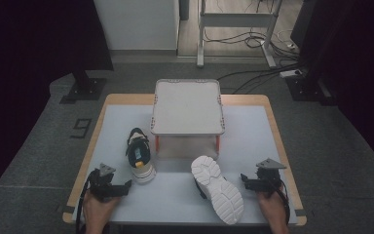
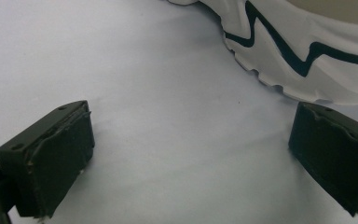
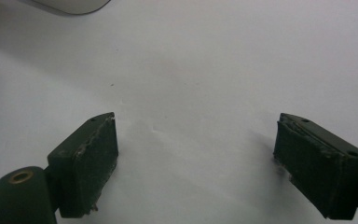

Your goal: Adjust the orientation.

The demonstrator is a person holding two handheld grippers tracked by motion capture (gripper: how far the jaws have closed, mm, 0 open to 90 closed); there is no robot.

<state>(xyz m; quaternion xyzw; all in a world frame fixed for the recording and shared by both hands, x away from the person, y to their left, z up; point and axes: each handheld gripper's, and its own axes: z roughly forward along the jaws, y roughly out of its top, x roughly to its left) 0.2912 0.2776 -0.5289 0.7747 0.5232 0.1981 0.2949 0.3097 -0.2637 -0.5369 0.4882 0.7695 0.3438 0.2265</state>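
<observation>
Left gripper (image 1: 126, 186) low on the white table (image 1: 253, 141), jaws spread, nothing between them, just beside the upright sneaker (image 1: 139, 155); right gripper (image 1: 246, 179) likewise gaping and empty, near the sneaker lying on its side (image 1: 217, 189); grey lidded box (image 1: 187, 107) behind both shoes

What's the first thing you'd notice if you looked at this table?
Two shoes: a white shoe lying sole-up near the front, toward the right gripper, and a dark and cream shoe standing upright close to the left gripper. Behind them a pale box with orange legs stands at the table's back edge. Both grippers are open and hold nothing.
</observation>
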